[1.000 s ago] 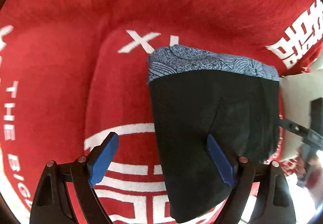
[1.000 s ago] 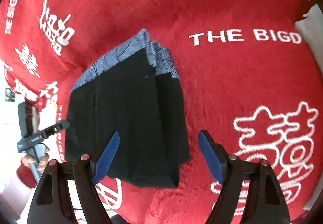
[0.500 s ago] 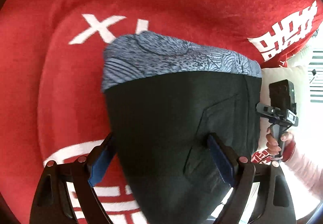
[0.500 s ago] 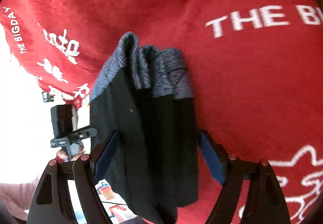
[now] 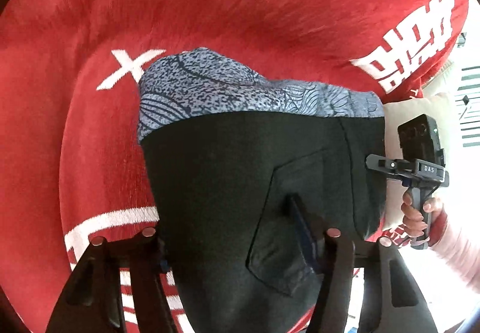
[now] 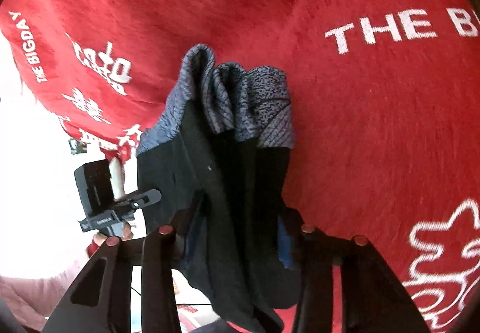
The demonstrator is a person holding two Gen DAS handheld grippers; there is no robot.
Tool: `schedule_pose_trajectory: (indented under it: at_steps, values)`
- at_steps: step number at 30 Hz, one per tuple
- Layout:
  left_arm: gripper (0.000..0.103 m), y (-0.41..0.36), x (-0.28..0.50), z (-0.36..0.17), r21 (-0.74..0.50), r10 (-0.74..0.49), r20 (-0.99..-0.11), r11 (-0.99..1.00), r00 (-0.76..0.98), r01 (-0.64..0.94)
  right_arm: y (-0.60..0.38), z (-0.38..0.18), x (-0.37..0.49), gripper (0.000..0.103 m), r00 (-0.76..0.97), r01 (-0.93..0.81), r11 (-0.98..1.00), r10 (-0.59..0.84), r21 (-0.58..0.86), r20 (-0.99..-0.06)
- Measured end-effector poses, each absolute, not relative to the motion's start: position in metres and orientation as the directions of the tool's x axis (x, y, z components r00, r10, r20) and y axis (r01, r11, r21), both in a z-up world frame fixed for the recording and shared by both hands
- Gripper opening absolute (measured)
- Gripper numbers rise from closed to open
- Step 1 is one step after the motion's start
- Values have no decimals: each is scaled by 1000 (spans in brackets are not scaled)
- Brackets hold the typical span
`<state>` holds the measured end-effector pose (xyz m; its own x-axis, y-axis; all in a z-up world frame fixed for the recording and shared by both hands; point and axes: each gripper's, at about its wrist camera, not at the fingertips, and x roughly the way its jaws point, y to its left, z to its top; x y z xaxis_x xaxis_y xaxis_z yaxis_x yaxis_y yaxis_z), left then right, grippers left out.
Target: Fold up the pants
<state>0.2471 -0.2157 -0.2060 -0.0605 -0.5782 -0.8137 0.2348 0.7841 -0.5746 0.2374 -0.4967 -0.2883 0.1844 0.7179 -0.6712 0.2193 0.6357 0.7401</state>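
The black pants (image 5: 234,183) with a blue-grey patterned waistband (image 5: 228,93) are folded into a thick bundle and lifted off the red blanket. My left gripper (image 5: 231,243) is shut on one edge of the bundle; its left finger is hidden behind the cloth. My right gripper (image 6: 237,231) is shut on the opposite edge of the pants (image 6: 228,192), whose waistband layers (image 6: 234,96) hang away from me. Each gripper shows in the other's view, at the right (image 5: 420,165) and at the left (image 6: 105,207).
A red blanket with white lettering (image 5: 210,3) covers the surface under the pants, also in the right wrist view (image 6: 375,123). Its edge and a bright floor area lie at the right (image 5: 450,111) and at the left (image 6: 36,168).
Both grippers closed from open onto the folded pants and lifted the bundle off the blanket. The bundle now hangs between them, its layers bunched together.
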Motion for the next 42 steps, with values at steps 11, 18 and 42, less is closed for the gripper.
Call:
schedule_pose_trajectory:
  at_steps: [11, 18, 42]
  values:
    - [63, -205, 206, -163, -592, -595, -801, 767, -69, 247, -488, -258, 190, 42, 197, 256, 563, 766, 786, -612]
    - [63, -194, 162, -169, -564, -560, -823, 790, -94, 238, -475, -259, 140, 42, 199, 308, 555, 757, 773, -622]
    - [102, -214, 107, -140, -61, -80, -991, 984, 112, 165, -447, -221, 113, 84, 80, 220, 951, 206, 219, -975]
